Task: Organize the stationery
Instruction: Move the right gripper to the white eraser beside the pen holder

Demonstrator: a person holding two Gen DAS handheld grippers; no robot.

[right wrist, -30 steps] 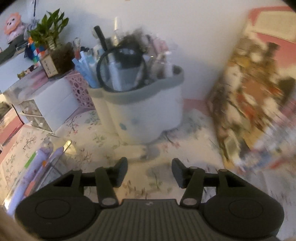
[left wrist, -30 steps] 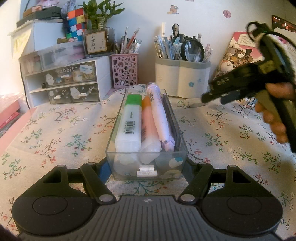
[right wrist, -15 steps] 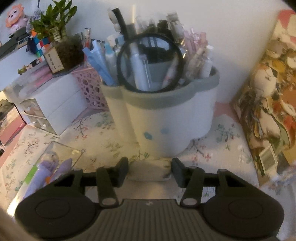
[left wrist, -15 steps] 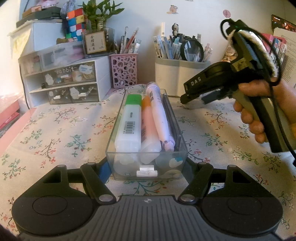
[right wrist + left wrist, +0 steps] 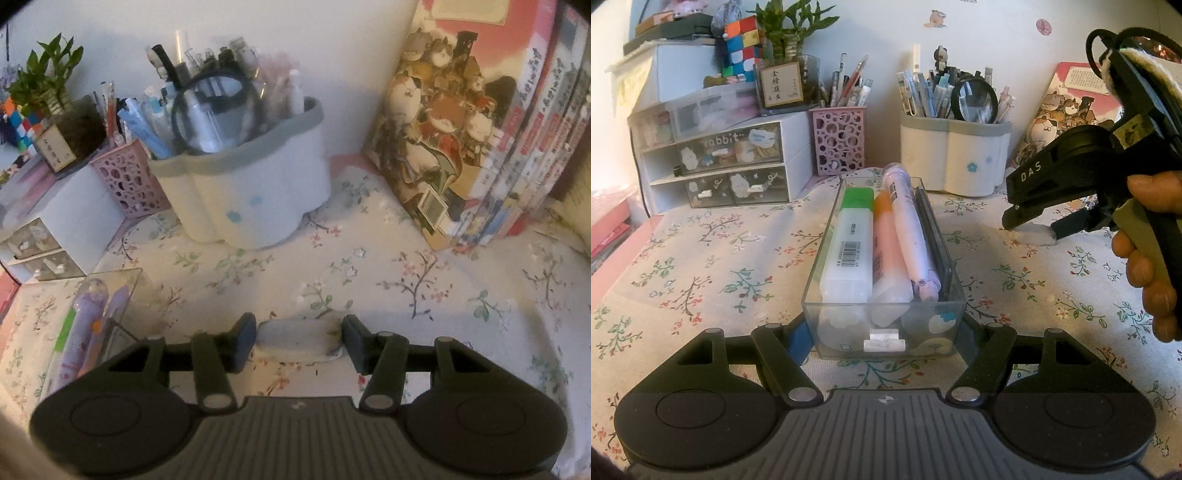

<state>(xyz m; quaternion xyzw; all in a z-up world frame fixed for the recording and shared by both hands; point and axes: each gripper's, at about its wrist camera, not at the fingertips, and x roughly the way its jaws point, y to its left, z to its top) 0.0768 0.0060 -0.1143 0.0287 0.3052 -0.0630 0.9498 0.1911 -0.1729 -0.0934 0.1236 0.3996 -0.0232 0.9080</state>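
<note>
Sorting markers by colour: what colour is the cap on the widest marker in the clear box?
Green. The widest marker's cap shows best in the left wrist view, at the far end of the clear box.

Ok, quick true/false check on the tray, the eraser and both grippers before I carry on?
1. The eraser lies on the cloth between the right gripper fingers. True.
2. The right gripper has lifted the eraser. False: it rests on the tablecloth, fingers open either side.
3. The clear tray sits between the left gripper fingers. True.
4. The tray is empty. False: a green-capped marker and others lie in it.
5. The magnifier lies flat on the table. False: it stands in the white pen holder.
</note>
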